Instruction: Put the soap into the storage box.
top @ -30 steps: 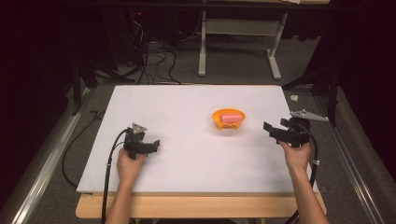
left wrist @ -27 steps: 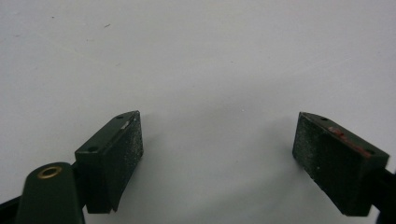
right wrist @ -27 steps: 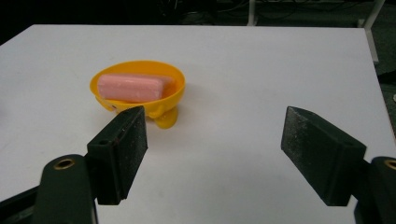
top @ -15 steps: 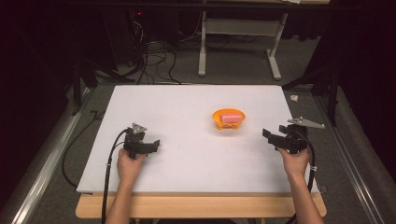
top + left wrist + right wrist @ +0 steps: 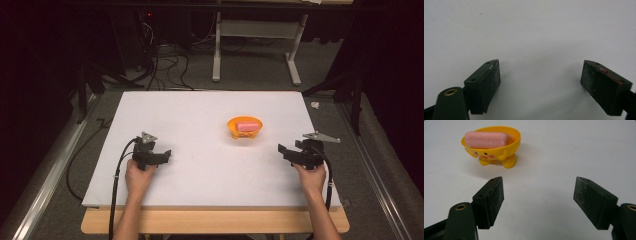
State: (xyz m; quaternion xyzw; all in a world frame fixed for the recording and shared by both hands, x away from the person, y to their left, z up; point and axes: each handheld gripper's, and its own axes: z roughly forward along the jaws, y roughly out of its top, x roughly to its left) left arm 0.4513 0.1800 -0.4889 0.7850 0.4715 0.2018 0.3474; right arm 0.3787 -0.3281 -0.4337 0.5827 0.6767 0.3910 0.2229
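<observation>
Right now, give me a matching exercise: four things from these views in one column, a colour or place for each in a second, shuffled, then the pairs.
Things:
1. bowl
2. soap bar
3. left claw
4. right claw

Descriptions:
A. pink, lying inside the dish
B. by the table's right edge, jaws apart
C. yellow-orange, on small feet, with a painted face
D. on the table's left part, over bare white surface

Pairs: 1-C, 2-A, 3-D, 4-B
</observation>
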